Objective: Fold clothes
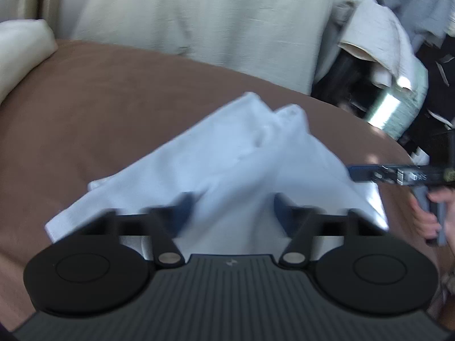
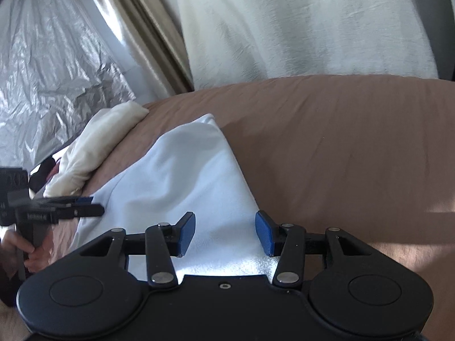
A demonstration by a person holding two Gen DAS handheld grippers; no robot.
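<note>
Two tongs are down at the near end of the white garment (image 1: 227,147), which lies as a long, partly folded strip on the brown bed cover (image 1: 99,113), its far corners pointing away from us. The left tongs (image 1: 233,207) stand open in their own blurred view, with a ridge of cloth rising between the pads; we see no firm pinch on it. The right tongs (image 2: 225,233) are open too, their blue pads spread over the strip's near right corner, with nothing gripped.

We judge the step in hand to be taking hold of the near edge for the next fold. To do it well, we would have each pair bite all the layers at its own corner, not only the top one, and at matching depth, so that the edge lifts straight. We would then carry both corners together toward the far end, keeping the cloth lightly taut between them so that no crease sets in the middle.

Open cover lies ahead and to the right, which is enough for the fold to land flat. On the left a cream pillow (image 2: 108,136) sits near the strip's far left side, close to the bed's edge, and a heap of laundry (image 1: 384,42) lies beyond the bed's right side; we would steer clear of both.
</note>
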